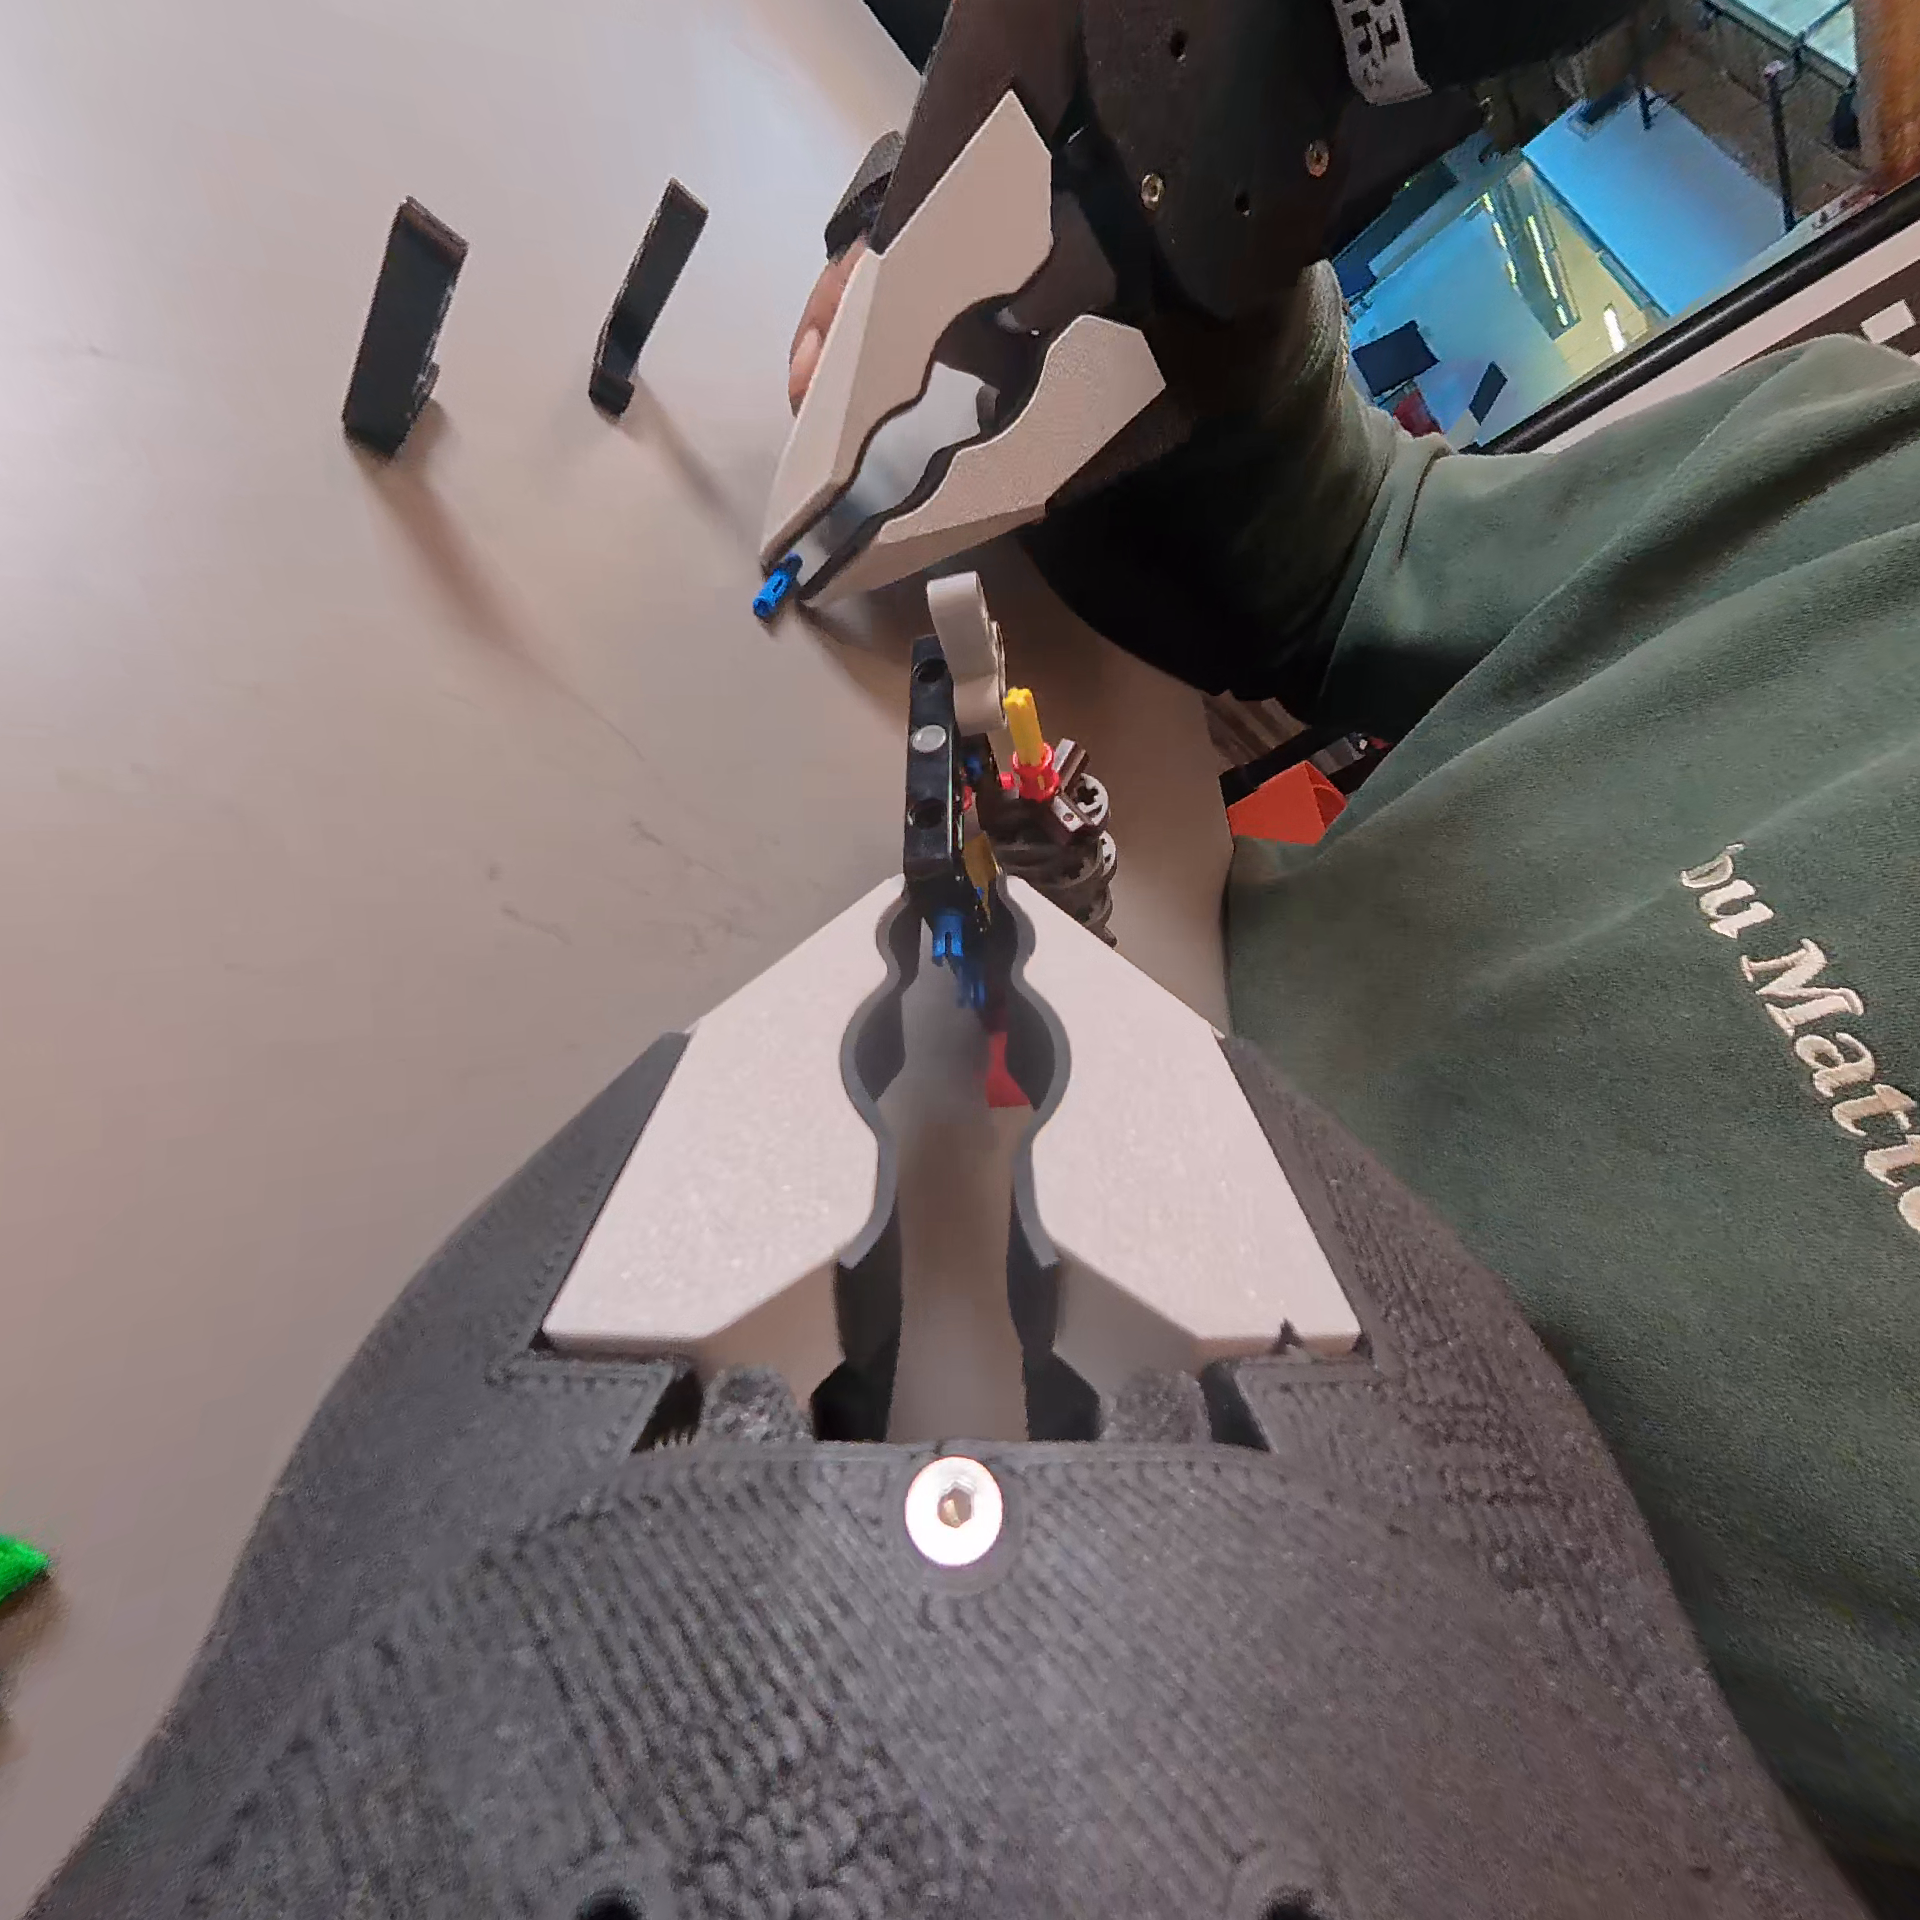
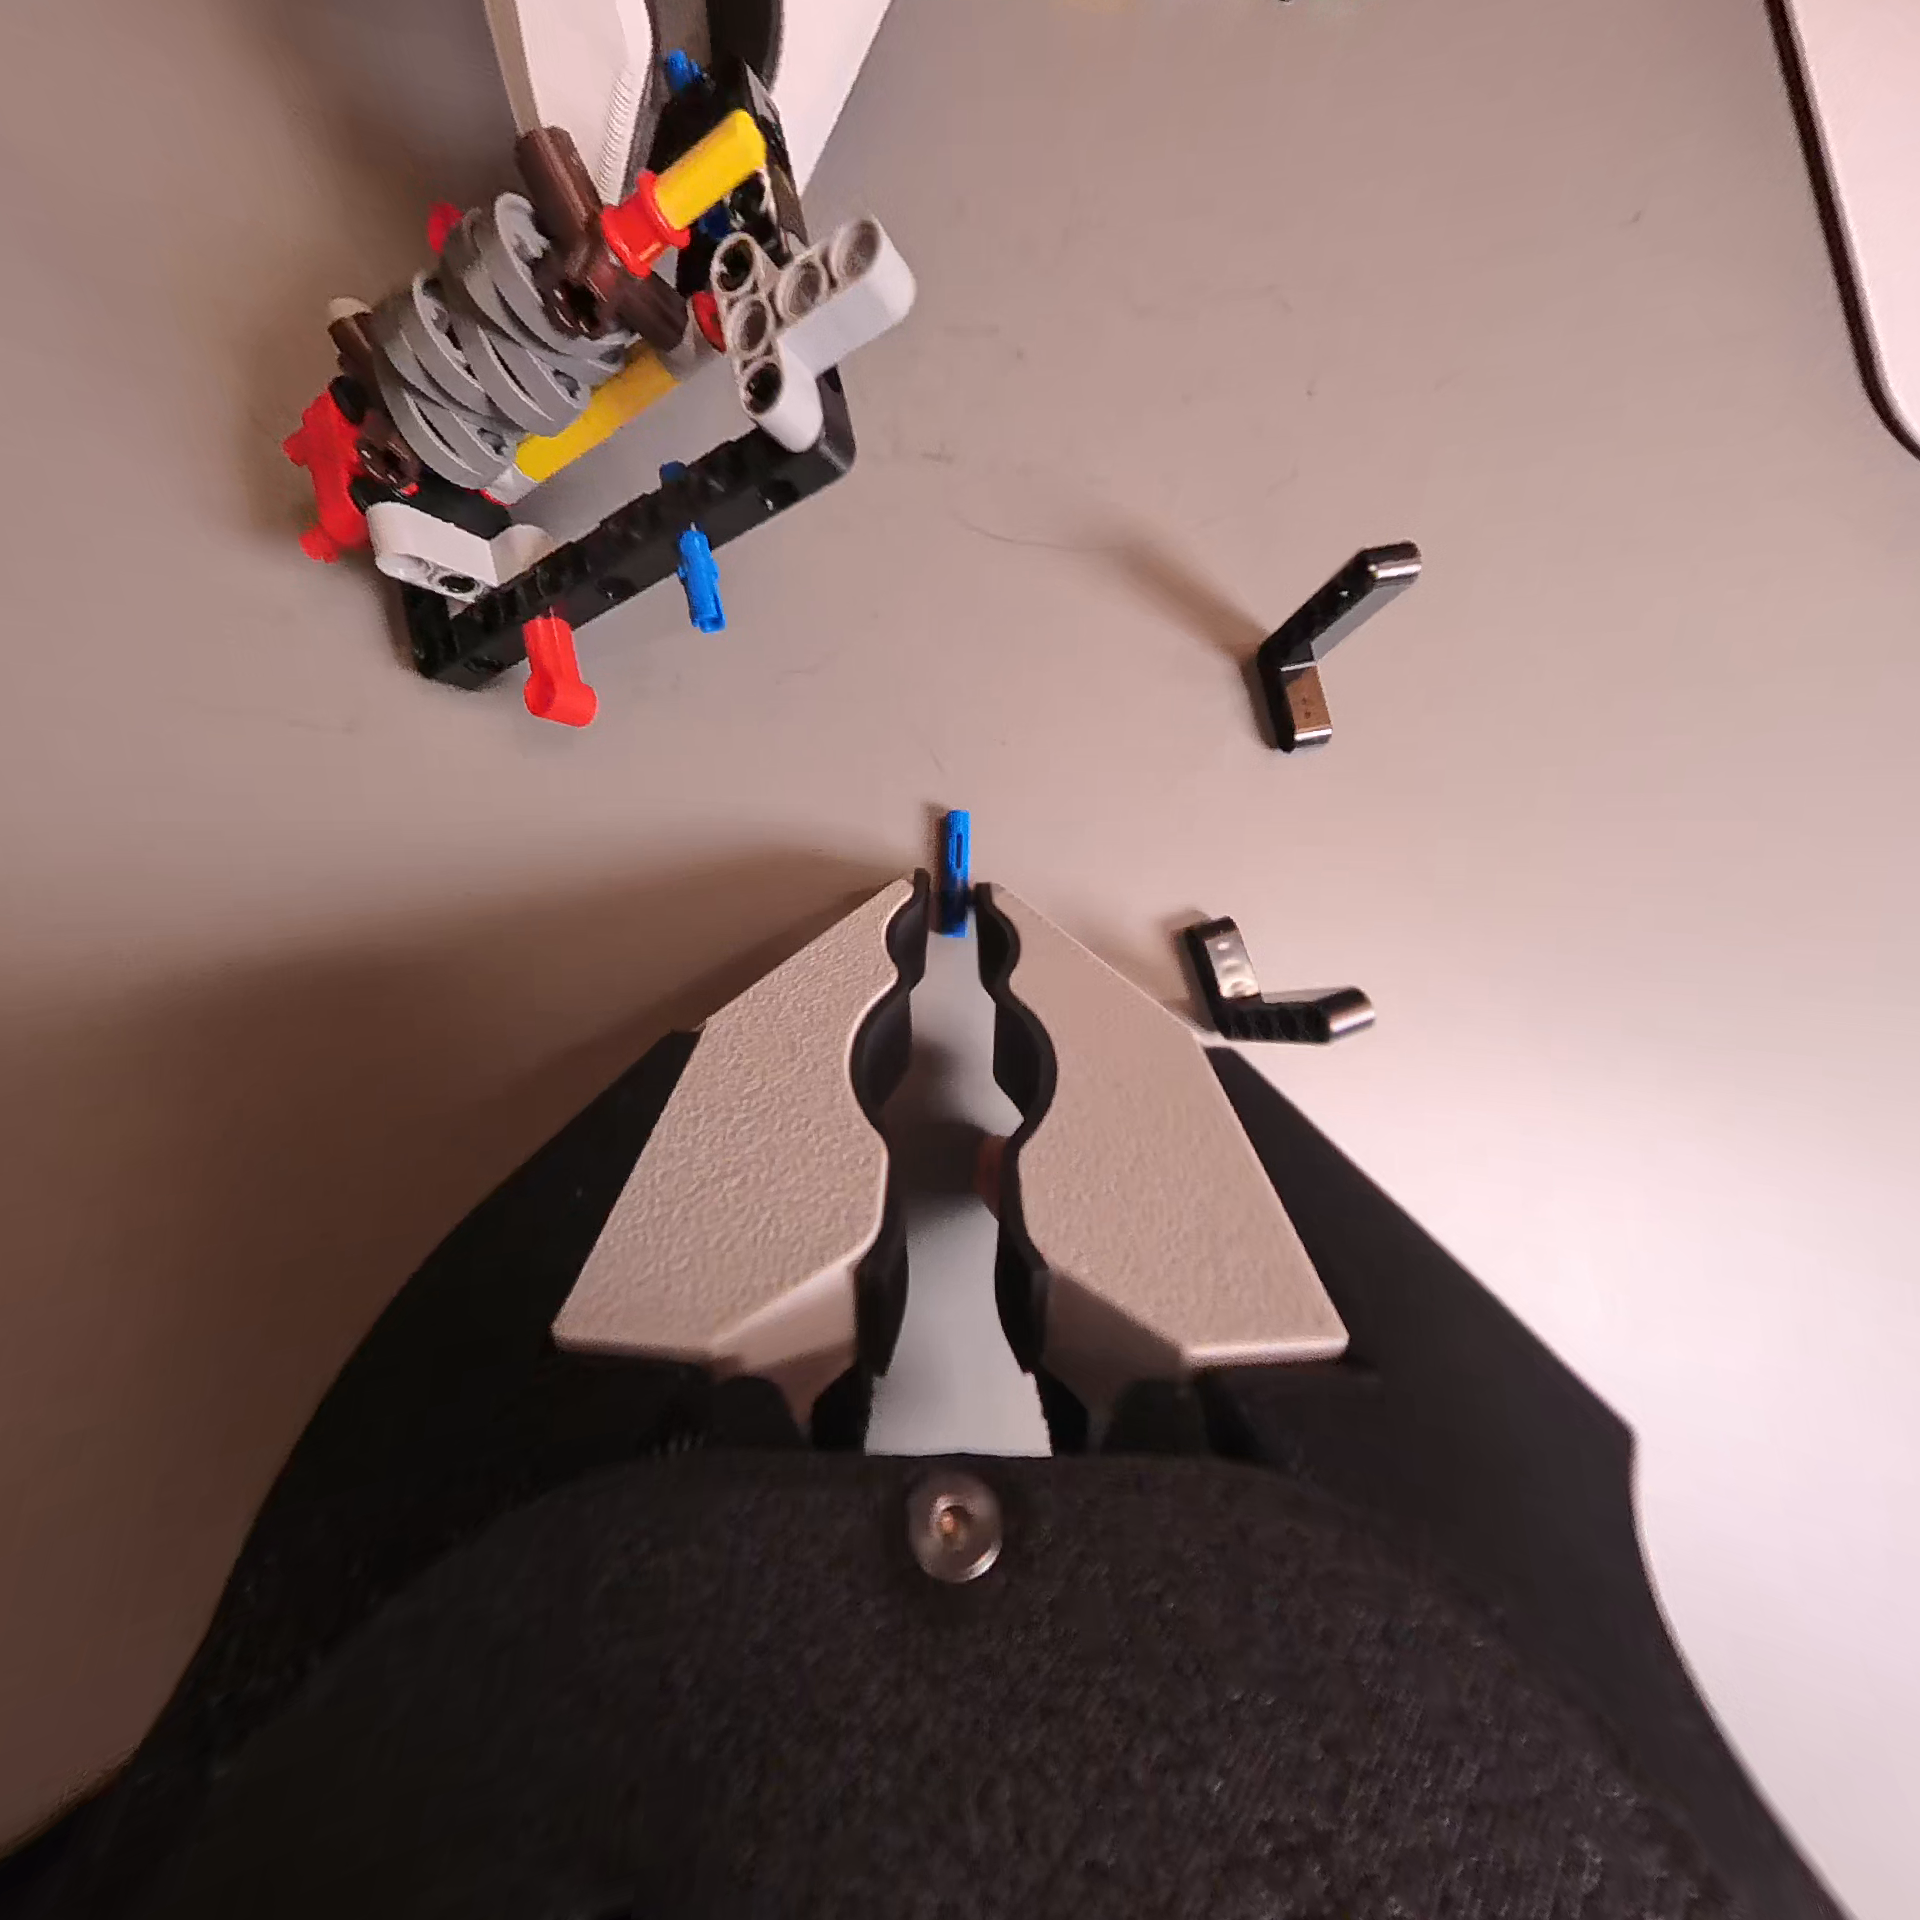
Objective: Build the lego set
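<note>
1. Hard to read: in the left wrist view the lego build (image 1: 951,800) sat edge-on, so most of it hid behind its own black frame, and its near end vanished between the fingers. In the right wrist view the left gripper (image 2: 717,94) was cut off at the top edge; couldn't tell from there how it gripped.
2. Left gripper (image 1: 956,914) was clamped on the lego build, held just above the tabletop (image 1: 312,831).
3. Right gripper (image 2: 951,894) was pinched together on one small blue pin (image 2: 956,868), its tip poking out in front, near the build's right side.
4. Counts: two loose black angled beams (image 2: 1325,644) (image 2: 1262,1003) lay on the tabletop right of the right gripper. On the build I counted two yellow axles, a stack of grey rounded liftarms, one blue pin and one red pin sticking out of the frame.
5. Textures: gripper fingers were matte pale grey with wavy black inner edges; bodies were ribbed black printed plastic. Tabletop was smooth beige. A green sleeve (image 1: 1558,727) filled the right of the left view.
</note>
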A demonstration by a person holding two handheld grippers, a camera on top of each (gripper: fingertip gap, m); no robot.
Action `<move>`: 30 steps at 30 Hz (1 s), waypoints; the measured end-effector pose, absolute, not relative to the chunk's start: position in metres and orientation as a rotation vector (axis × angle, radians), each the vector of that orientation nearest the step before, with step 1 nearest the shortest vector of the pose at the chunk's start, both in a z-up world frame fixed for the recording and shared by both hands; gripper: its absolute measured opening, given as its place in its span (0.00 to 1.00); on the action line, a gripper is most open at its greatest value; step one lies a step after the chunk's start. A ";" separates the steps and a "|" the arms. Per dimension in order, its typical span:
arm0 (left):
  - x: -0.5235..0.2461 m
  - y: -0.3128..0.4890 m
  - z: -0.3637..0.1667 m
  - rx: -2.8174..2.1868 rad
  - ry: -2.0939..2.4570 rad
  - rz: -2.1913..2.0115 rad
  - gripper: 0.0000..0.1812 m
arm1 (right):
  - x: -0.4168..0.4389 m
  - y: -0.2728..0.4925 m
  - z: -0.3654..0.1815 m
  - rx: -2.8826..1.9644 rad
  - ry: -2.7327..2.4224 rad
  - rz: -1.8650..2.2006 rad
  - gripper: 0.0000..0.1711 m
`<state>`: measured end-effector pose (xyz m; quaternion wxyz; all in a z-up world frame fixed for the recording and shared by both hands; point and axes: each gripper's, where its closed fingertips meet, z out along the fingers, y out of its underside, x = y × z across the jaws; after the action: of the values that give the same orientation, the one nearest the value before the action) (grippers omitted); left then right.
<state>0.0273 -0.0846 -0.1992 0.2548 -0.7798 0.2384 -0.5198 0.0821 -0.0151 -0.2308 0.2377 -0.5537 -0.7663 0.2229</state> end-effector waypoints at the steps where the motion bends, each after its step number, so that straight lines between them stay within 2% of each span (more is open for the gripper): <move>1: 0.027 -0.084 -0.200 -2.119 0.648 -1.411 0.06 | 0.081 -0.016 -0.231 -1.507 -2.106 0.604 0.02; 10: 0.027 -0.084 -0.197 -2.095 0.660 -1.405 0.06 | 0.059 -0.040 -0.199 -1.225 -2.020 0.802 0.02; 22: 0.028 -0.078 -0.165 -1.903 0.579 -1.572 0.10 | 0.061 -0.058 -0.185 -1.203 -2.021 0.943 0.02; 27: 0.030 -0.075 -0.168 -1.920 0.584 -1.522 0.03 | 0.066 -0.058 -0.183 -1.204 -2.025 0.943 0.02; 30: 0.033 -0.076 -0.169 -1.928 0.597 -1.511 0.03 | 0.068 -0.059 -0.182 -1.205 -2.031 0.942 0.02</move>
<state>0.0327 -0.0761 -0.1691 0.3055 -0.7282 0.2253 -0.5707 0.0685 -0.0586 -0.1820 0.2952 -0.4527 -0.7633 0.3540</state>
